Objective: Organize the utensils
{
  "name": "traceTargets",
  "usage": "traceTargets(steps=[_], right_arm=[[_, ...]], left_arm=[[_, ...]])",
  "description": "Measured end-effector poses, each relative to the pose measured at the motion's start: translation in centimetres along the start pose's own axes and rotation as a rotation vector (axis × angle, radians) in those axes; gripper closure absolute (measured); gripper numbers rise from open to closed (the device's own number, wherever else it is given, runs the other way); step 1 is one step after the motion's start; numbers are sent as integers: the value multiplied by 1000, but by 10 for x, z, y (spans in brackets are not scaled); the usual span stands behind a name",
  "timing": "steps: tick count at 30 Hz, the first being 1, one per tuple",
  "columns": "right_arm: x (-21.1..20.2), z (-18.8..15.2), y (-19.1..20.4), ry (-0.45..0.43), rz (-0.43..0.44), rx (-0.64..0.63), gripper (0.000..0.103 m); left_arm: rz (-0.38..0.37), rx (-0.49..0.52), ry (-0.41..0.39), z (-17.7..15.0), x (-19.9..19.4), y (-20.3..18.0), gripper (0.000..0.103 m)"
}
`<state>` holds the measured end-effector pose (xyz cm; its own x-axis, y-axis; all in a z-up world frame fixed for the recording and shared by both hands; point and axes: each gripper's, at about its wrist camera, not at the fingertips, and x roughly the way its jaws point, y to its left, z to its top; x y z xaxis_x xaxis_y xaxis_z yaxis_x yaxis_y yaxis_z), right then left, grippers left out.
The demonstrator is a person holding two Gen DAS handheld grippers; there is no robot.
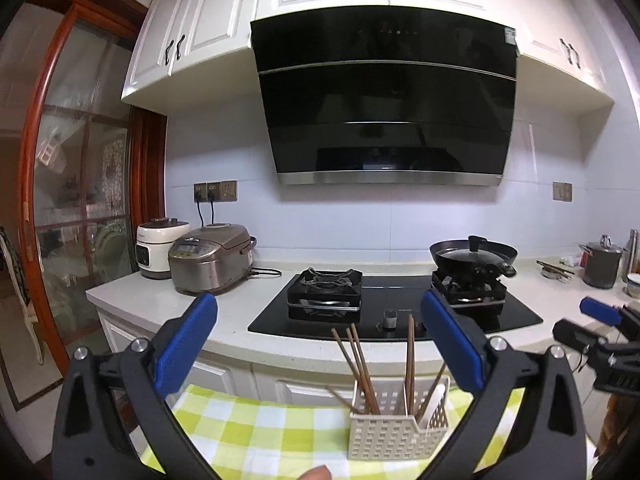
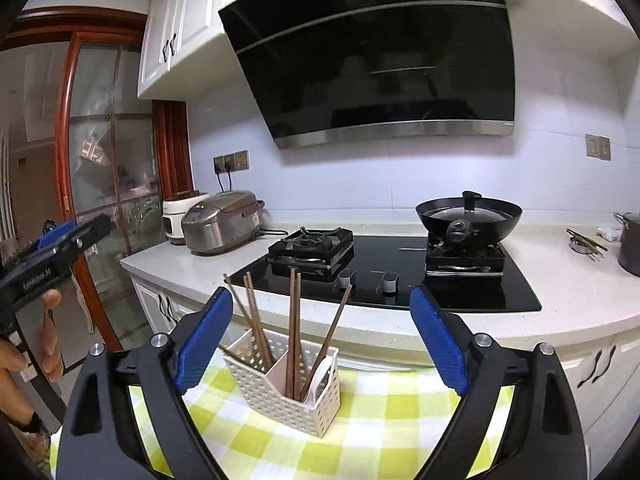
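Observation:
A white perforated utensil holder [image 1: 384,436] [image 2: 280,396] stands on a green-and-yellow checked cloth [image 1: 260,428] [image 2: 400,412]. Several brown chopsticks [image 1: 362,364] [image 2: 294,328] and a white spoon [image 1: 434,404] [image 2: 318,376] stand upright in it. My left gripper [image 1: 319,300] is open and empty, above and behind the holder. My right gripper [image 2: 321,294] is also open and empty, with the holder low between its blue fingers. Each gripper appears at the edge of the other's view: the right gripper [image 1: 600,312], and the left gripper [image 2: 68,236] held by a hand.
Beyond the cloth runs a white counter [image 2: 560,292] with a black gas hob [image 1: 400,308], a lidded black wok [image 1: 474,256] on the right burner, two rice cookers [image 1: 212,260] at left and a grey pot [image 1: 602,266] at right. A range hood hangs above.

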<state>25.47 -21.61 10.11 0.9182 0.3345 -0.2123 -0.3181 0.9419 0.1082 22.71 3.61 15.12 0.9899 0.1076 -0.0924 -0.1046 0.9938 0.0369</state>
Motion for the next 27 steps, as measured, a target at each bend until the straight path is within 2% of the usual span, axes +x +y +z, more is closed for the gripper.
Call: traceTargets(steps=[4,8,12,20,27], right_arm=[[-20,-14,4,0,-19,17,18],[-25,-35,5,43,-40,53,18],[-26,-59,11,81,-52,49,18],[-36,-108,25,104,-60,36,18],[-37,-127,36,131,-58,20,18]], left_arm=[[8,51,10,-15,-22,-7,4],[8,58,56,-37,-34,-14,4],[-29,62,94,-67,-41,-21,4],[-58,-12,185,-119,-50,-15,4],[-66,1,199,-134,-63,-22,4]])
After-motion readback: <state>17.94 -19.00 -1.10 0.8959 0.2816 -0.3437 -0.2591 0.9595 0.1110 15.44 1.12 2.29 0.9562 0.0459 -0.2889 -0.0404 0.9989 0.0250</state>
